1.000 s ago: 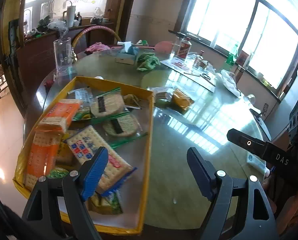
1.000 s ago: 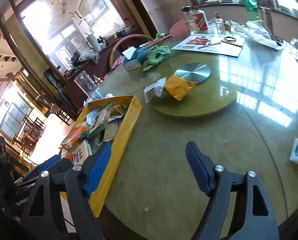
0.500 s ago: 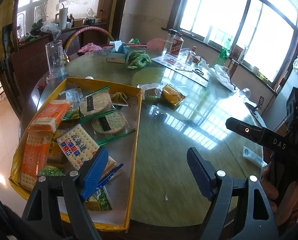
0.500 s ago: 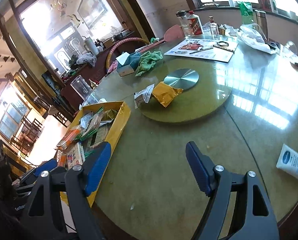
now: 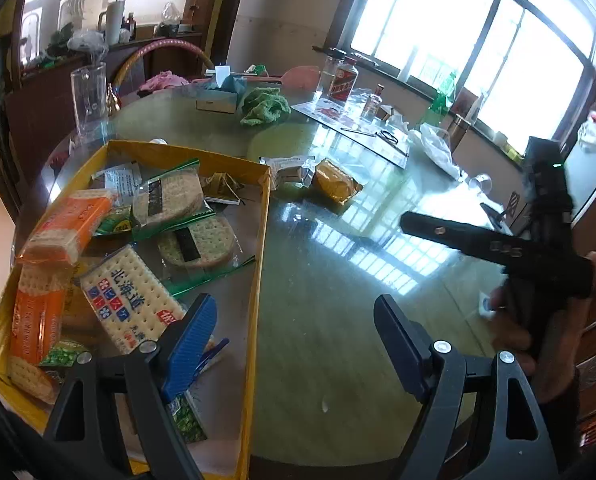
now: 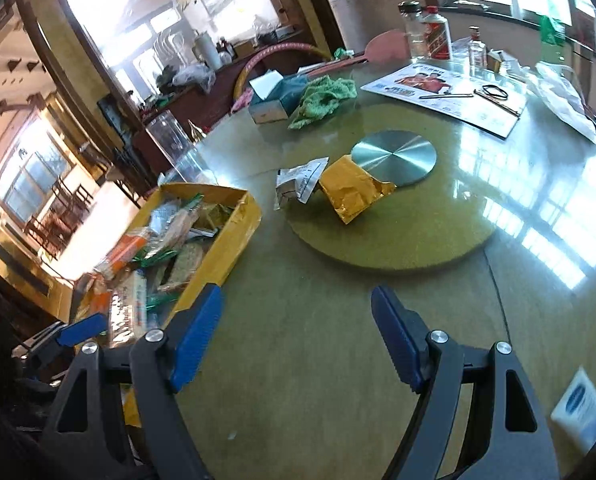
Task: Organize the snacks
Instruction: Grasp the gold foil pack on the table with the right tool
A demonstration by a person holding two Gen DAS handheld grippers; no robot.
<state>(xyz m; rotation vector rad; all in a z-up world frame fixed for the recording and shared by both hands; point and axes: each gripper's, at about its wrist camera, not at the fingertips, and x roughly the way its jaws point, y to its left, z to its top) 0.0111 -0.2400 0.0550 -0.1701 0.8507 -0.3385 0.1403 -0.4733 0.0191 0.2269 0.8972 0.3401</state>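
Both my grippers, left gripper (image 5: 294,340) and right gripper (image 6: 296,328), hang wide open, holding nothing. Most snacks already sit in the yellow box (image 5: 263,216). The gold packet (image 6: 350,190) and silver packet (image 6: 298,184) lie out on the turntable (image 6: 418,240), probably next.

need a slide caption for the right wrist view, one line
Open right claw hovers over the table, facing two loose snack packets on the turntable beside the yellow snack box.

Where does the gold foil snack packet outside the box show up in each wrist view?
Left wrist view: the gold foil packet lies upper centre on the glass table, right of the yellow box.
Right wrist view: the packet sits centre, on the round turntable, overlapping the metal disc.
Shared landmark: the silver packet touching its left side.
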